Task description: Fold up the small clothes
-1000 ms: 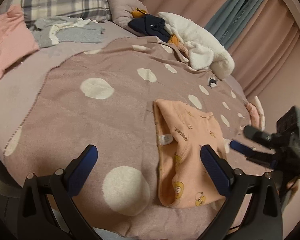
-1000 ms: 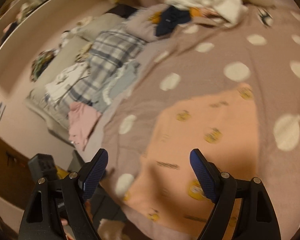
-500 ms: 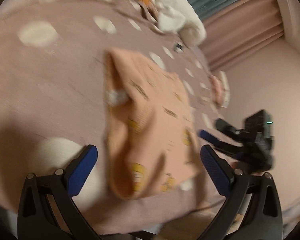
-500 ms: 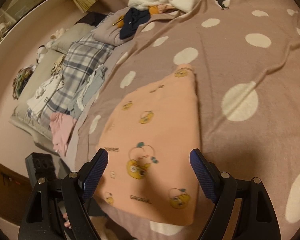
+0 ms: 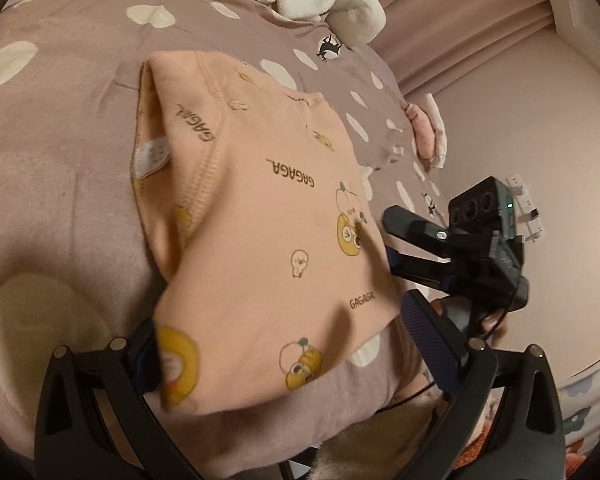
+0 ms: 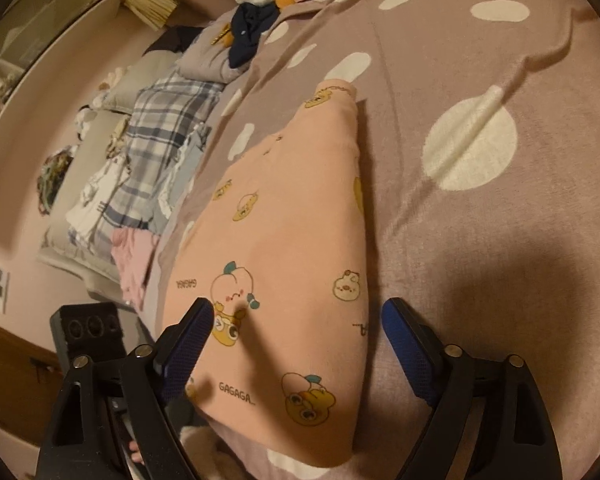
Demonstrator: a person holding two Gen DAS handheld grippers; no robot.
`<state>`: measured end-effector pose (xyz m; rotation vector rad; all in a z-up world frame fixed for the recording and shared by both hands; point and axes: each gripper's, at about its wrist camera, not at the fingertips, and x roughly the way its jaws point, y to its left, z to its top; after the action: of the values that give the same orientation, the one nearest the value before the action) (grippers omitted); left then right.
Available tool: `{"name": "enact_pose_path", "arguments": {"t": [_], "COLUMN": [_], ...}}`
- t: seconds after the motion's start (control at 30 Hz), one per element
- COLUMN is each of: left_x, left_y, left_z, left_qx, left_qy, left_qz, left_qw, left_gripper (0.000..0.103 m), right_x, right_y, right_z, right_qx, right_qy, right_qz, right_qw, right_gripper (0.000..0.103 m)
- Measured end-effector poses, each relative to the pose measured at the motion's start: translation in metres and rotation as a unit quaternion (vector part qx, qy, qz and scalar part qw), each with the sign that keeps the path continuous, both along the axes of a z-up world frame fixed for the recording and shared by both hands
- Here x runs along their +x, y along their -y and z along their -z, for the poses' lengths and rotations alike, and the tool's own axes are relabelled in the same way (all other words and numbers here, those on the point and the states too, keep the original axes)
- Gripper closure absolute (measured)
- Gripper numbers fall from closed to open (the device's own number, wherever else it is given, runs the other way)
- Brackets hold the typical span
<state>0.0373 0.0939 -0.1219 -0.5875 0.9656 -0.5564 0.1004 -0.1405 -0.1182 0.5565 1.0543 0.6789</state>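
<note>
Peach printed garment, folded lengthwise, lies flat on the spotted blanket at the bed's near edge, within reach of both tools. Left gripper straddles its near-left corner, jaws wide; whether a pad touches cloth is unclear. Right gripper has just been opening and spans the near-right hem, cloth between the jaws, unpinched. Probably set to lift the hem and fold it away. Unsorted clothes lie far left.
</note>
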Motion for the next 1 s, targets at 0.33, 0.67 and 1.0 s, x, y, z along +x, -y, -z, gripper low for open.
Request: {"name": "enact_pose_path", "arguments": {"t": [0.33, 0.67, 1.0], "left_x": [0.021, 0.042, 0.048], "left_y": [0.007, 0.016, 0.020], "left_z": [0.002, 0.002, 0.004], "left_qx": [-0.041, -0.056, -0.023], "left_qy": [-0.003, -0.005, -0.010], "left_qz": [-0.020, -0.028, -0.049], "left_qw": [0.9990, 0.9980, 0.9985], "left_gripper": [0.000, 0.001, 0.016], "right_x": [0.007, 0.013, 0.036], "right_y": [0.006, 0.006, -0.009], "right_z": [0.007, 0.009, 0.010], "right_qx": [0.052, 0.069, 0.073], "right_qy": [-0.011, -0.021, -0.031], "right_qz": [-0.017, -0.034, -0.041], "right_qw": [0.998, 0.997, 0.996], "right_gripper": [0.012, 0.012, 0.012]}}
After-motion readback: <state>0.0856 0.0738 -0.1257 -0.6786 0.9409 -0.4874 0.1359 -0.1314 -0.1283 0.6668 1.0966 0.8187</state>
